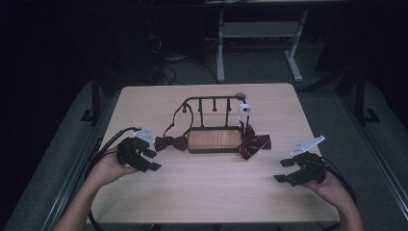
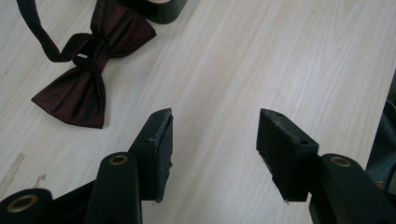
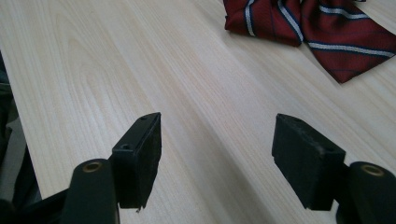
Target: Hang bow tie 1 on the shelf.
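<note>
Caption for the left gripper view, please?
Open left hand-held gripper above the wooden table, dark maroon bow tie lying ahead.

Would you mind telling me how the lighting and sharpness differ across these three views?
High view: dim, surroundings nearly black, soft detail on the dark bow tie. Left gripper view: bright, even light, wood grain crisp. Right gripper view: equally bright, striped tie sharp, no glare.
</note>
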`<state>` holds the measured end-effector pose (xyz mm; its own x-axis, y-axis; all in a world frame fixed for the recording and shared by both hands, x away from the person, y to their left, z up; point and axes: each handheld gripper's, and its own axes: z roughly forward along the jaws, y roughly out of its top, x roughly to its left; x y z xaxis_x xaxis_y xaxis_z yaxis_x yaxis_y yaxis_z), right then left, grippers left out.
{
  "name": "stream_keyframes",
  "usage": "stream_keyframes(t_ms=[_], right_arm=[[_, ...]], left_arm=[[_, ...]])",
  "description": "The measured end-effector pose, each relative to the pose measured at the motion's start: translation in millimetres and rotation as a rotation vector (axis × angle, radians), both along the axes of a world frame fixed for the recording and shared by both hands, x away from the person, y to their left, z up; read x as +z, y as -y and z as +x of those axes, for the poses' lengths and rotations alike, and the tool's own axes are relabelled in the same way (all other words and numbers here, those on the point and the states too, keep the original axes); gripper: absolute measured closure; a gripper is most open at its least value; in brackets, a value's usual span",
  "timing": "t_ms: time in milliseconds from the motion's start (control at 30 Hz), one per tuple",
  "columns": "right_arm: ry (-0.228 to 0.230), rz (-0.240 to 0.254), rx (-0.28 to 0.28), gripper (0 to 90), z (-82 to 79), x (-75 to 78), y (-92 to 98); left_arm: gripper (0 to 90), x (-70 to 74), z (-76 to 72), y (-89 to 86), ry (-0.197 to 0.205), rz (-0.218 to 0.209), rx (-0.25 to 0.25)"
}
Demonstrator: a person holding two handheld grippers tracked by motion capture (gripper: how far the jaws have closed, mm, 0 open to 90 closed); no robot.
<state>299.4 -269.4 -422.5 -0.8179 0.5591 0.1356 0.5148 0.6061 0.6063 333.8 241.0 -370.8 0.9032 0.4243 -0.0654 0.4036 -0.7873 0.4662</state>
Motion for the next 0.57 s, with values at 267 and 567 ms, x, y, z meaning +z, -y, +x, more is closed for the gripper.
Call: stream_keyframes(t_ms=[267,567], right_arm=[[-0.005,-0.002,-0.001,32.7,-0.6,-0.7,-0.7],[-0.011,0.002,0.005,32.7,-0.9,-3.1,-1.6]], left_arm=[[42.5,-8.8,-5.0,-2.4,-0.008,-0.016,0.017],[34.7,-11.4,-15.1,-3.7,0.006,-0.062,0.037]])
